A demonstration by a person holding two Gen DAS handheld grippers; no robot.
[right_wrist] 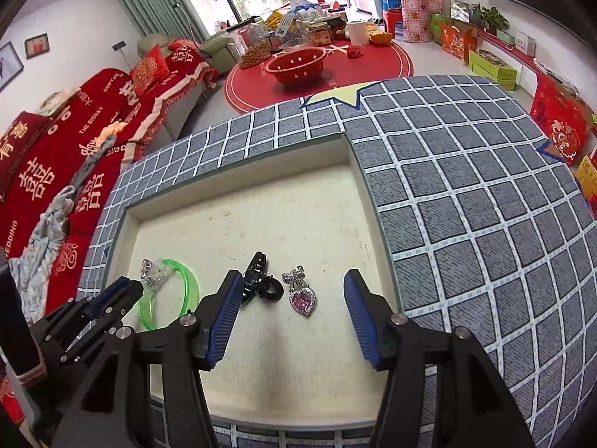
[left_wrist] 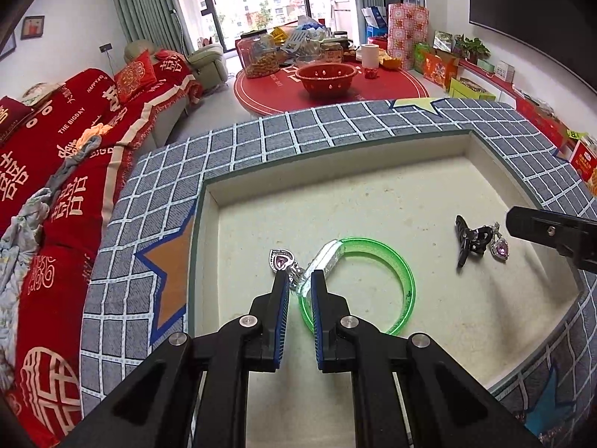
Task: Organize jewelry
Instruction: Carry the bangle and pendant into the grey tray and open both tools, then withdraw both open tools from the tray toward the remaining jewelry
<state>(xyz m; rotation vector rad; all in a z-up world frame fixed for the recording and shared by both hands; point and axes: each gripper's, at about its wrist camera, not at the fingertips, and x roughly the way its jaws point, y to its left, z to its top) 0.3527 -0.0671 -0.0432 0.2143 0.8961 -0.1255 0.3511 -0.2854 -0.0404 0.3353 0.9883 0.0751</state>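
A cream felt tray [left_wrist: 373, 201] is sunk into a grey checked surface. In the left wrist view my left gripper [left_wrist: 300, 280] has its jaws narrowly apart over the chain of a purple heart pendant [left_wrist: 281, 260], next to a clear clasp on a green bangle [left_wrist: 405, 283]. A black hair clip [left_wrist: 468, 239] and a second purple heart pendant [left_wrist: 500, 248] lie at the right. In the right wrist view my right gripper [right_wrist: 291, 291] is open wide, with the hair clip [right_wrist: 257, 280] and heart pendant [right_wrist: 304, 296] between its fingers. The bangle [right_wrist: 188, 291] lies left, by my left gripper [right_wrist: 123, 291].
The grey checked border [right_wrist: 466, 205] with coloured stars [left_wrist: 171, 272] surrounds the tray [right_wrist: 261, 224]. Beyond it are a red sofa [left_wrist: 56, 156] at the left and a round red table [left_wrist: 328, 86] with a red bowl and jars.
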